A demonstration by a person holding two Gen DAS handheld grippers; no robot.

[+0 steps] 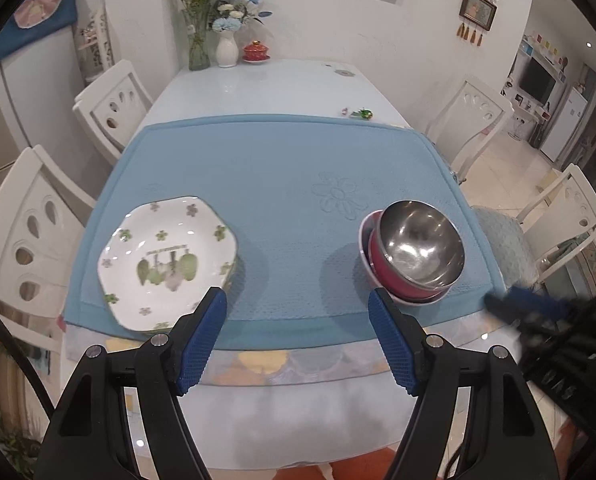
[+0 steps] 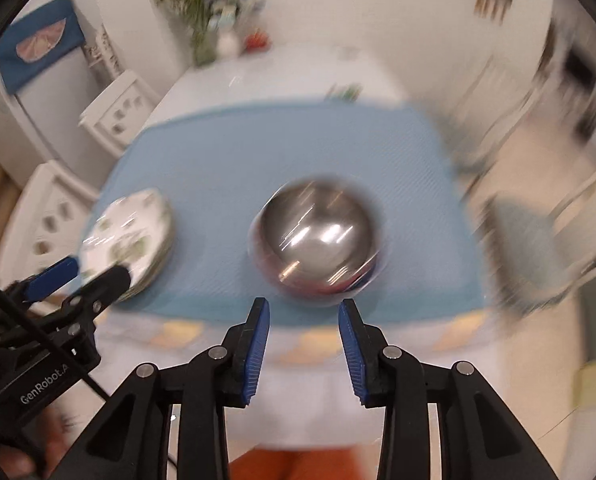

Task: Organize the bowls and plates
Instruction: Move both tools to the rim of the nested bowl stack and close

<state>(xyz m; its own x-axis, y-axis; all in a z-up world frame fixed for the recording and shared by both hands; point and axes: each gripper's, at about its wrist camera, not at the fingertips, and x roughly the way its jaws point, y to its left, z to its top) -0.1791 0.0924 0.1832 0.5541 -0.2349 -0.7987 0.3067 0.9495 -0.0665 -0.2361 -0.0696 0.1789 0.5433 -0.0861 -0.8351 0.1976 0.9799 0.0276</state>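
A white hexagonal plate with green flower prints (image 1: 166,260) lies on the left of the blue mat (image 1: 282,168); it seems to top a small stack (image 2: 128,236). On the right, a steel bowl (image 1: 420,242) nests tilted in a red bowl (image 1: 394,276), which sits in a pale one. My left gripper (image 1: 298,308) hovers open over the mat's front edge between plate and bowls, nothing between its fingers. My right gripper (image 2: 304,316) is open just in front of the steel bowl (image 2: 318,228), clear of it. The right wrist view is blurred.
White chairs (image 1: 110,104) stand on both sides of the table. Vases with flowers (image 1: 226,48) and a red lidded cup (image 1: 255,51) sit at the far end. A small green item (image 1: 364,113) lies past the mat. The table's front edge (image 1: 282,364) is below the grippers.
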